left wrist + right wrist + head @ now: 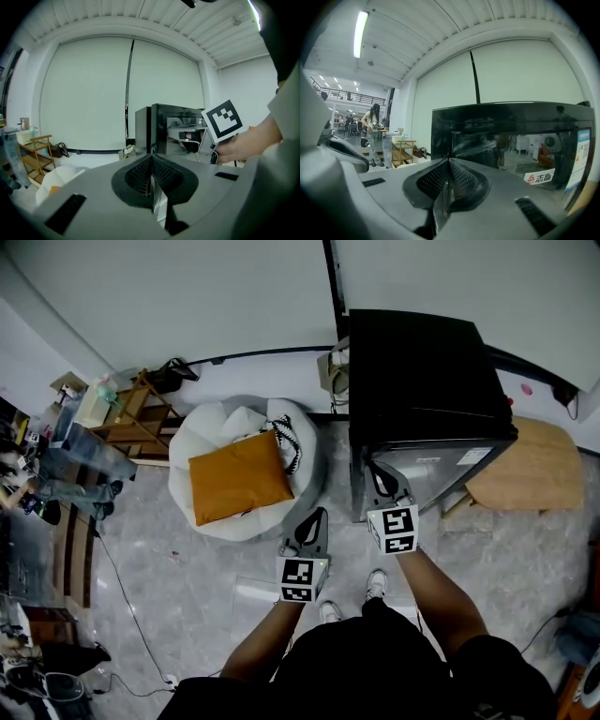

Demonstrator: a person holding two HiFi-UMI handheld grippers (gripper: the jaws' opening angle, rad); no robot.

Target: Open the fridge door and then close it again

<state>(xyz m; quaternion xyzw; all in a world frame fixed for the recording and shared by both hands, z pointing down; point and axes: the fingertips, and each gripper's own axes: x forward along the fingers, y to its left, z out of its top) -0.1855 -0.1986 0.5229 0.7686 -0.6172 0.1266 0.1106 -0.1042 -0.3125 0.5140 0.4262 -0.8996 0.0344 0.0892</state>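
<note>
So, fridge (pixel 422 381): small and black, standing on the floor (pixel 206 587) with its back to the wall (pixel 187 296). It is just right of a white beanbag (pixel 211 432) that carries an orange cushion (pixel 239 474), and straight ahead of the person (pixel 375 662).
Door (pixel 511 145): looks shut and flush. Its face is dark and glossy, with a sticker (pixel 539 177) low on it and a label (pixel 582 157) at its right edge.
Facing: the door front is turned toward the person, away from the wall.
Long axis: upright for fridge and door alike. The door should swing about a vertical edge, but which side is hinged cannot be told.
Right tool (pixel 382 484): jaws closed together with nothing between them. The tip is close in front of the door near its left edge; whether it touches cannot be told.
Left tool (pixel 313 526): jaws closed flat on each other, empty. It is held back from the fridge, over the floor between beanbag and fridge.
Handling: a rigid, hard panel, likely slippery on the gloss. A seal probably holds it at first, after which it should swing freely. Being small, the fridge may shift if jerked.
Where to hold: no handle shows. The door's left edge, where the right tool points, seems the likely place to hook or pinch. For a pinch the tool would have to open first.
Closing: a flat push on the face should do.
Stage: opening not yet begun, by the look of it.
</note>
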